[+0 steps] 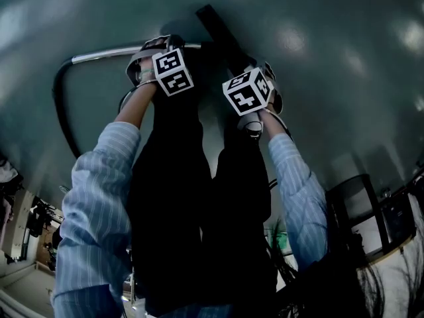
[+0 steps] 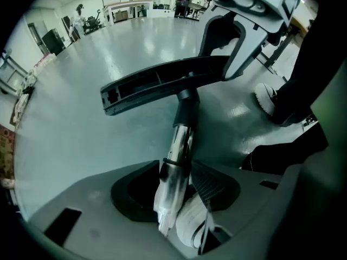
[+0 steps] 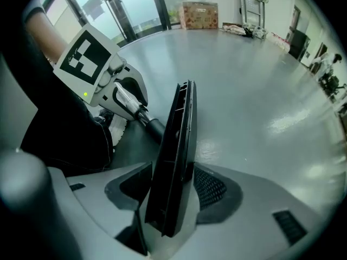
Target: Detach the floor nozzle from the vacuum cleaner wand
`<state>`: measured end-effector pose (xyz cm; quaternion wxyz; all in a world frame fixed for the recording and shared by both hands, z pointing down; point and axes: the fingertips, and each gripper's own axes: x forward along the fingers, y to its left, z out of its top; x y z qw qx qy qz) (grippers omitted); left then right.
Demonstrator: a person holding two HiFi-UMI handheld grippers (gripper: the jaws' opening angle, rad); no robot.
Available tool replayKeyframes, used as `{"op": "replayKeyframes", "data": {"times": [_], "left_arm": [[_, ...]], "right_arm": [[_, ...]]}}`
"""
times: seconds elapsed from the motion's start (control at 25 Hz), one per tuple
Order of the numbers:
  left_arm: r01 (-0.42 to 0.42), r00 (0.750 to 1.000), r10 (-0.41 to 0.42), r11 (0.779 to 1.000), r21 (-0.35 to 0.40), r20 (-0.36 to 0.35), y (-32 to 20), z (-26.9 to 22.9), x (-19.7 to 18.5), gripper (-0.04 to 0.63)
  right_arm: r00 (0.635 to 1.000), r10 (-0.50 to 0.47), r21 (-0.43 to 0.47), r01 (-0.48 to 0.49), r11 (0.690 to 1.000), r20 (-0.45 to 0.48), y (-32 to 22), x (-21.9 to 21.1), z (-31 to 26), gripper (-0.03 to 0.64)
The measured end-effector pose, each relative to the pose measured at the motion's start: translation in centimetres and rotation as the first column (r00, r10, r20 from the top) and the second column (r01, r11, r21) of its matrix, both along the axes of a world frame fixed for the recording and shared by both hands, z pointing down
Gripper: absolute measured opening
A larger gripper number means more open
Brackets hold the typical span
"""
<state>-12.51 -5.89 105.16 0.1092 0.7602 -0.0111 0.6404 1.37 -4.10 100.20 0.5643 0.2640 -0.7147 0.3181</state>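
The wand (image 2: 181, 141) is straddled by the left hand-held gripper (image 2: 174, 193) and the nozzle (image 3: 179, 140), straight ahead along the wand's axis on the floor (image 2: 65, 140), by the right hand-held gripper (image 3: 169, 195), both jaw pairs apart, unclamped.

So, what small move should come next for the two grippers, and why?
Probably close both: the vacuum wand stands between the open jaws of the left gripper, the floor nozzle between those of the right gripper, and neither looks clamped yet.

Floor nozzle (image 1: 213, 26), near end hidden
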Motion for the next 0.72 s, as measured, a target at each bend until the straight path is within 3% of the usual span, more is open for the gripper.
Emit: {"op": "replayKeyframes", "data": {"times": [0.32,0.4,0.48,0.52,0.64,0.72], "left_arm": [[0.004,1.0,-0.004,0.998,-0.067,0.007,-0.1,0.3,0.4,0.169],[0.013,1.0,-0.011,0.996,-0.09,0.015,0.0,0.4,0.4,0.169],[0.031,0.999,-0.03,0.994,-0.102,0.015,-0.1,0.5,0.2,0.169],[0.041,0.999,-0.04,0.994,-0.105,0.012,-0.2,0.5,0.1,0.17],[0.06,0.998,-0.059,0.992,-0.108,0.01,-0.3,0.2,0.3,0.17],[0.057,0.998,-0.055,0.994,-0.098,0.022,-0.3,-0.1,0.7,0.172]], "right_arm": [[1.0,0.014,0.025,-0.014,1.0,-0.004,-0.3,0.9,-0.6,0.212],[0.991,0.136,-0.024,-0.136,0.99,-0.014,-0.2,1.3,-0.6,0.209],[0.958,0.287,-0.103,-0.286,0.953,-0.011,0.0,1.5,-0.7,0.209],[0.95,0.313,-0.12,-0.313,0.942,-0.012,0.0,1.5,-0.7,0.207],[0.981,0.165,-0.004,-0.166,0.986,-0.099,-0.3,2.0,-0.7,0.182],[0.982,0.092,0.029,-0.089,0.996,-0.167,0.0,2.5,-0.1,0.181]]}}
